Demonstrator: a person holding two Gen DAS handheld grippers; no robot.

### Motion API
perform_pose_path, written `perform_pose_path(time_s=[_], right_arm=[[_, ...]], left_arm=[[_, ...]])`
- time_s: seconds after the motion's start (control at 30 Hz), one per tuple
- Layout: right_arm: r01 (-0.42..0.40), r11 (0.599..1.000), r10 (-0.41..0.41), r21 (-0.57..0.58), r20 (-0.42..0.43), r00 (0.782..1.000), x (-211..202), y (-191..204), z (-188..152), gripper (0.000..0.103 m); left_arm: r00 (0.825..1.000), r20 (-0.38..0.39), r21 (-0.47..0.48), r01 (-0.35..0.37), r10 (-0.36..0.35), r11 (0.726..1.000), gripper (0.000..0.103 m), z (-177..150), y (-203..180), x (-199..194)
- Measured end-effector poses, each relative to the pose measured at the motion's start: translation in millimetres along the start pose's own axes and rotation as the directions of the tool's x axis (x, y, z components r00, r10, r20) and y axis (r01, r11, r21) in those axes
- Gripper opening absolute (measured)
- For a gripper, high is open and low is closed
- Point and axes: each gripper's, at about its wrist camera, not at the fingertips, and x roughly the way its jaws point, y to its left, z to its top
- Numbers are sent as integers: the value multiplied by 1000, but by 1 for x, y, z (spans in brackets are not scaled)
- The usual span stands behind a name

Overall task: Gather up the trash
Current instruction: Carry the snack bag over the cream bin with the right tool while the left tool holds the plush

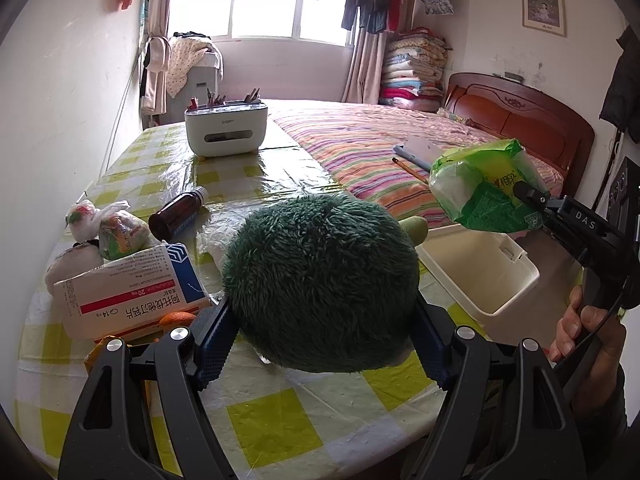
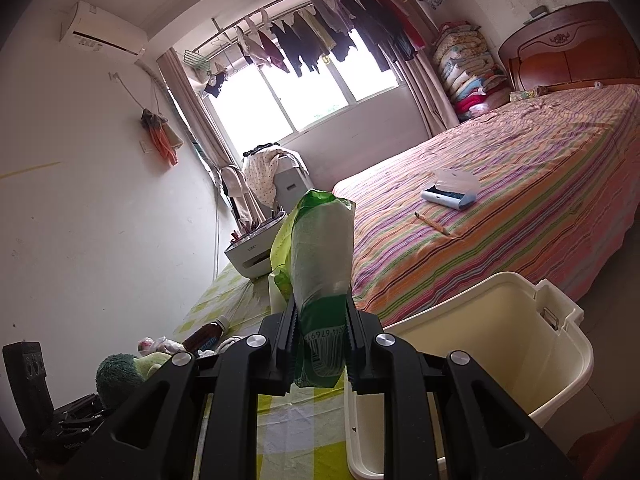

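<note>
Holding a green wrapper point(image 2: 320, 280) in my right gripper point(image 2: 322, 344); jaws pinched tight on its lower end near the barcode, rest of it standing up loose; it sits in the air just above the bin point(image 2: 560, 364), by the table edge; I judge it light, thin and crinkly, a bit slick, so a firm pinch on the flat folded end is the place to take it; my left gripper point(image 1: 324, 320) is spread wide and closed around a green plush point(image 1: 320, 280) on the table point(image 1: 280, 420); soft and squashy, it gives under the pads; box point(image 1: 128, 292), brown bottle point(image 1: 176, 216) and tied bags point(image 1: 116, 232) lie beside it, all looking light.
</note>
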Motion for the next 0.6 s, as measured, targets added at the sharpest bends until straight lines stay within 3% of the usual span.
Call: perform_pose_path(time_s=[0.6], right_arm=[[100,994,-99,50,-23,995,-5,-28,0,19]], left_arm=[[1000,-6,57,18,-18,998,75,-6,-16,3]])
